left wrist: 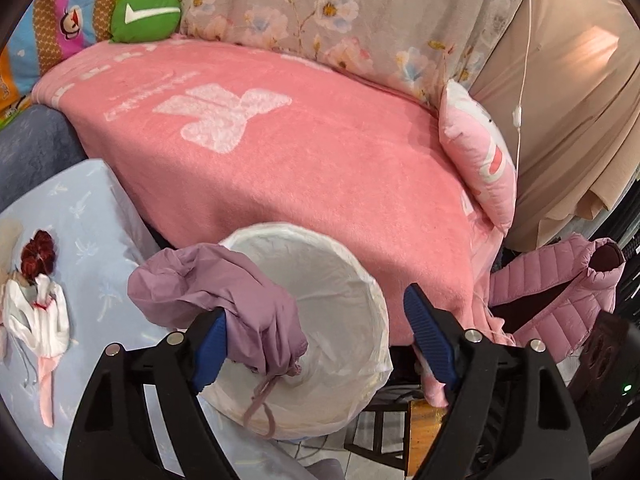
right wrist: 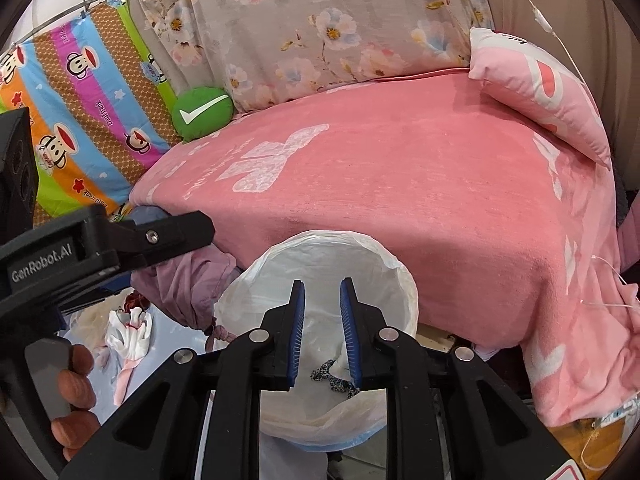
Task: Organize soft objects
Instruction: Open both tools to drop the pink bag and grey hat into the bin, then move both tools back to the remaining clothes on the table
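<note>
A crumpled purple cloth [left wrist: 224,296] drapes over the rim of a white-lined bin [left wrist: 360,280] and hangs into it, with its drawstring dangling. My left gripper [left wrist: 316,304] is open wide above the bin; the cloth rests against its left pad [left wrist: 208,348] and is not clamped. My right gripper [right wrist: 322,284] hovers over the same bin [right wrist: 404,280], its jaws a narrow gap apart with nothing between them. A leopard-print fabric piece [right wrist: 332,378] lies at the bottom of the bin. The purple cloth [right wrist: 192,284] shows to the bin's left.
A red-haired doll in white [left wrist: 36,308] lies on the pale blue sheet [left wrist: 96,216]. The pink blanket [left wrist: 300,160] carries a green check-mark cushion [left wrist: 146,14] and a pink pillow [left wrist: 480,152]. A pink puffer jacket [left wrist: 560,300] hangs at the right. A hand [right wrist: 76,380] holds the left tool.
</note>
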The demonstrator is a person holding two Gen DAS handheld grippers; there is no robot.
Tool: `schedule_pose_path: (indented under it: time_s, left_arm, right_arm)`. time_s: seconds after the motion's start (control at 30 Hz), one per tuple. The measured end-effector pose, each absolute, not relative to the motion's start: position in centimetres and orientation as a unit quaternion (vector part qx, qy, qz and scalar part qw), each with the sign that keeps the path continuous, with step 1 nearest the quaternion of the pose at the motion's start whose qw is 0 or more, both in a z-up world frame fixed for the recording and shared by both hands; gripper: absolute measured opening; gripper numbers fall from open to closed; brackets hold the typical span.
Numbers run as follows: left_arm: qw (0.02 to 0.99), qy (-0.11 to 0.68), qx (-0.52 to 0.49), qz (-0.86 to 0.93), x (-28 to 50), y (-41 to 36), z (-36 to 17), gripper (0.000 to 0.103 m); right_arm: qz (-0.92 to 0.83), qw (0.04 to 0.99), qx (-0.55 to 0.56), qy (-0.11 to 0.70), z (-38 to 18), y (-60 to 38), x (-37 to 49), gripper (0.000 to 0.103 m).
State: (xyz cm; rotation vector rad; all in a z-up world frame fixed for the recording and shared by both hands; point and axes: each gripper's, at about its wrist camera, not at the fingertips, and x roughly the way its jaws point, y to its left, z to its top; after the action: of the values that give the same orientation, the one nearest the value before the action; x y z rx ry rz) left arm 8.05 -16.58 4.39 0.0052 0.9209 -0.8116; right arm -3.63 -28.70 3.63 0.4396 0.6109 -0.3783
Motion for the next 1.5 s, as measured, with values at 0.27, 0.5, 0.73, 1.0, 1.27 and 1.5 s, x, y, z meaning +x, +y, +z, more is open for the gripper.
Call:
schedule_pose_path:
  time_s: [0.27,0.5,0.73,1.0,1.27,1.5]
  left_arm:
    - [0.761,0.538,-0.038,-0.36,8.7,-13.4,-2.9,0.079]
    - [0.75,0.559,-0.02,-0.352,7.2,-9.7,-5.2,0.079]
    - [0.774,0.534,0.007,-0.34,6.1,-6.5,-4.9,0.079]
    - [0.84,0.469,0.011,-0.271,6.8,-4.6,-2.9,0.079]
    - [0.865,0.451,-0.002,-0.22,8.1,-2.2,-2.5,0.079]
    - [0.88,0.44,-0.02,-0.178,8.8,1.5,-2.3,0.079]
  right_arm:
    - [-0.194,0.907,0.221,0.303,2.7,-29.6,-4.3,0.022]
    - [-0.173,0.91,0.213,0.31,2.5,-28.3,-3.2,0.022]
    - [-0.156,0.912,0.208,0.317,2.1,-26.8,-2.3,0.022]
    - [-0.134,0.916,0.194,0.326,2.2,-24.7,-1.3,0.023]
    - [-0.1,0.921,0.175,0.334,2.4,-21.3,0.6,0.026]
    - [-0.062,0.922,0.154,0.35,2.0,-17.1,2.7,0.03]
